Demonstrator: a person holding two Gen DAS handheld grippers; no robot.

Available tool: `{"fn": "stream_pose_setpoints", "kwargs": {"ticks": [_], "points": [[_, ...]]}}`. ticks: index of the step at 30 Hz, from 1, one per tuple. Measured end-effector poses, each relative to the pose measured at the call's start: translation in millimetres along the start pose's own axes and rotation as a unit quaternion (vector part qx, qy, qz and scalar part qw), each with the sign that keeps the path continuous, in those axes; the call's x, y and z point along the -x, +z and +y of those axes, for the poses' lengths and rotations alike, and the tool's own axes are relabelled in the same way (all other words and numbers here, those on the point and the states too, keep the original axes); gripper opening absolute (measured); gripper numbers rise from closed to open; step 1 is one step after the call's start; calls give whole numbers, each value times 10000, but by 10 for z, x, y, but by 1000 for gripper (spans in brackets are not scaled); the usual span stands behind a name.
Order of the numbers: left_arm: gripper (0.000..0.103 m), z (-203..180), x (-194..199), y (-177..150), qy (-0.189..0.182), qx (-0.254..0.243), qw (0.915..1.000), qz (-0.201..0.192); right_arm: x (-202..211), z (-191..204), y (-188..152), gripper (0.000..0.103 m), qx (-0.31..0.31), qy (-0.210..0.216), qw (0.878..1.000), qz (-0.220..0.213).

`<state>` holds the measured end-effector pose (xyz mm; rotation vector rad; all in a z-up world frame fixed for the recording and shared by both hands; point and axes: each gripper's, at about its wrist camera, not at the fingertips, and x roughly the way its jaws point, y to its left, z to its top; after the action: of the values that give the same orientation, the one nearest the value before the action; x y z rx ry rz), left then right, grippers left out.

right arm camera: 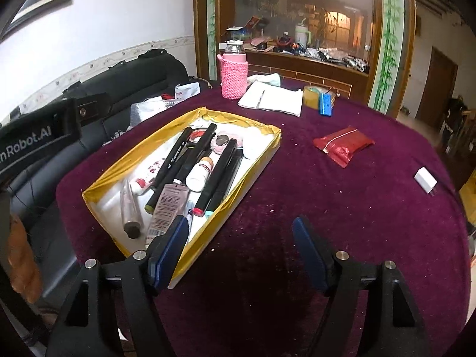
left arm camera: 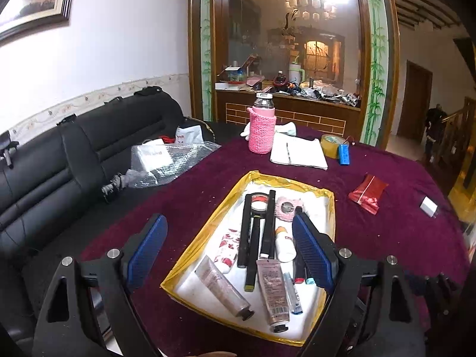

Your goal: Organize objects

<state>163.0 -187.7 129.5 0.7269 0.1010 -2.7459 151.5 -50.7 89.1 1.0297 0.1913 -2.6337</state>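
A black sofa (left arm camera: pixel 74 160) is lining the left edge of the scene, and beside it a gold-rimmed tray (left arm camera: pixel 190 257) is sitting on the worktop (left arm camera: pixel 386 238), draped in purple cloth. The tray is holding black markers (left arm camera: pixel 269 223), cream tubes (left arm camera: pixel 272 291) and a small white bottle (left arm camera: pixel 284 244). These are likely light; the tubes are probably soft and best pinched mid-body, while the stiff markers should take a grip across the barrel. The left gripper (left arm camera: pixel 229 250) is hovering above the tray, jaws standing wide and holding nothing. Farther right, the right gripper (right arm camera: pixel 241 253) is hanging over bare cloth by the tray's near corner, jaws parted moderately, also empty. A red packet (right arm camera: pixel 342 145) and a white box (right arm camera: pixel 426 180) are lying loose on the cloth to the right, apparently still to be gathered.
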Motion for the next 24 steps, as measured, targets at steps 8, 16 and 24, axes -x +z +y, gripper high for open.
{"fn": "stream_pose_setpoints", "kwargs": {"ticks": [8,16,24], "points": [[87,32,-61,-61,118,20,9998,166,-6,59,-30,71,179,-170,9997,-76],[87,124,-149,-112,153,73,9993,328,-83,179,24,71,435,-375,9983,-34],[87,218,-206,-145,166,122,9991,380,-225,270,176,71,571,-584,9967,28]]}}
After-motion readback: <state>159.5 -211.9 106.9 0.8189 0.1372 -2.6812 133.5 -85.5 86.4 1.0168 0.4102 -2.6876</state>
